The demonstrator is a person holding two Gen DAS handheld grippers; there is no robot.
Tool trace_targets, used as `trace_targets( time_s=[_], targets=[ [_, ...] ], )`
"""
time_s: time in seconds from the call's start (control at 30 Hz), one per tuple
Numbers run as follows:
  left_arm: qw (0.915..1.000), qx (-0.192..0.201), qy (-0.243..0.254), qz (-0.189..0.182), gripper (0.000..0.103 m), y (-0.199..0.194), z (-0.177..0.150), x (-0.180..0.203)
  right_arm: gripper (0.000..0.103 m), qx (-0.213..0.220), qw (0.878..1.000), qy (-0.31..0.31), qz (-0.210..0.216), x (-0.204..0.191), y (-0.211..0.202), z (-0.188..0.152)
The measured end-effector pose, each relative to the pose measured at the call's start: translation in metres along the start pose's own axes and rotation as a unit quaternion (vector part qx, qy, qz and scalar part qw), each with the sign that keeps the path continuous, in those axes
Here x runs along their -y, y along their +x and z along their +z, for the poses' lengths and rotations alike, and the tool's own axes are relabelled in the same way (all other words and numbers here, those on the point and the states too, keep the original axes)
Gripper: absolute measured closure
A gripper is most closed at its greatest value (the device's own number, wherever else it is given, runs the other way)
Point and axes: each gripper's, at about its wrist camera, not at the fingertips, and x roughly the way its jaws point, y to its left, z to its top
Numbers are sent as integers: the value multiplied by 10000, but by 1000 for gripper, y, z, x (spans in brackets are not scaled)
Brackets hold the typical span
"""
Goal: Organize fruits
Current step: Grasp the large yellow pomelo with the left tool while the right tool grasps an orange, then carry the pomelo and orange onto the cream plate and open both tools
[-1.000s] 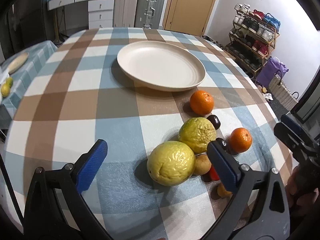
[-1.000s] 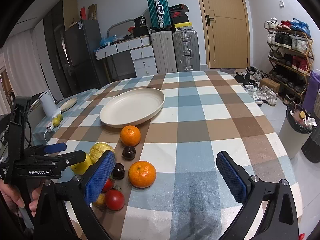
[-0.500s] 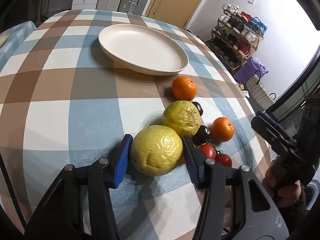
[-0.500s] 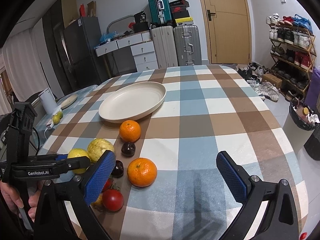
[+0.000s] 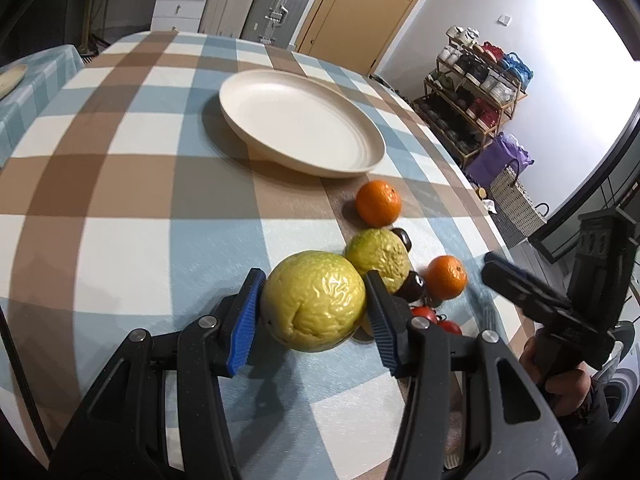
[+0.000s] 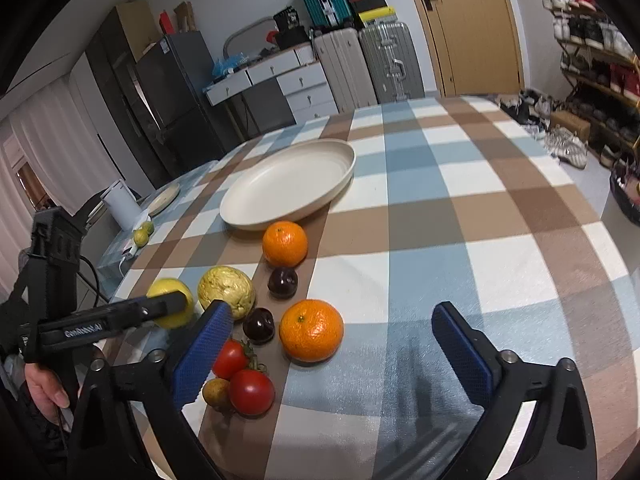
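The left gripper (image 5: pixel 314 312) has its blue-padded jaws clamped on a large wrinkled yellow citrus fruit (image 5: pixel 314 300), one pad pressed to each side of it, over the blue, brown and white checked tablecloth (image 5: pixel 120 184). Just beyond its right jaw sits a second wrinkled yellow citrus fruit (image 5: pixel 378 254).

The right gripper (image 6: pixel 332 344) has its jaws wide apart and closing, gripping nothing; a round orange mandarin (image 6: pixel 311 330) lies on the cloth between them, nearer the left jaw, touched by neither.

Counted: two yellow citrus, two mandarins, the second mandarin (image 6: pixel 285 243) farther ahead, two dark plums (image 6: pixel 282 282), two red tomatoes (image 6: pixel 251 392) by the right gripper's left jaw, and one small brown fruit (image 6: pixel 216 393) touching them.

Ahead of both grippers, the round cream plate (image 6: pixel 288 184) holds nothing.
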Motion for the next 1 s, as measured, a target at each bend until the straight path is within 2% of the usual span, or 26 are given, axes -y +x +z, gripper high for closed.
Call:
trace_targets(
  time_s=[0.07, 0.13, 0.37, 0.43, 0.53, 0.6, 0.77, 1.0],
  targets=[
    [10000, 54, 8, 15, 55, -5, 2, -3, 23, -140, 9999, 51, 68, 2, 7, -1],
    [9999, 101, 21, 14, 55, -10, 5, -4, 24, -293, 9994, 157, 99, 5, 14, -2],
    [9998, 200, 60, 19, 55, -21, 13, -7, 27, -412, 9989, 110, 211, 2, 24, -1],
    [9998, 189, 89, 19, 55, -22, 16, -6, 31, -467, 9986, 84, 241, 0, 27, 0],
    [9997, 188, 153, 60, 55, -22, 21, -4, 47, -576, 9980, 8, 267, -2, 32, -1],
    [9996, 190, 208, 91, 55, -21, 26, -2, 61, -643, 9975, -92, 286, -5, 34, -2],
    [9987, 181, 438, 160, 55, -19, 45, 2, 62, -686, 9970, -204, 309, -9, 34, 0],
    [9983, 320, 472, 140, 55, -15, 96, 3, 62, -255, 9974, -321, 597, -10, 15, 36]
  ],
)
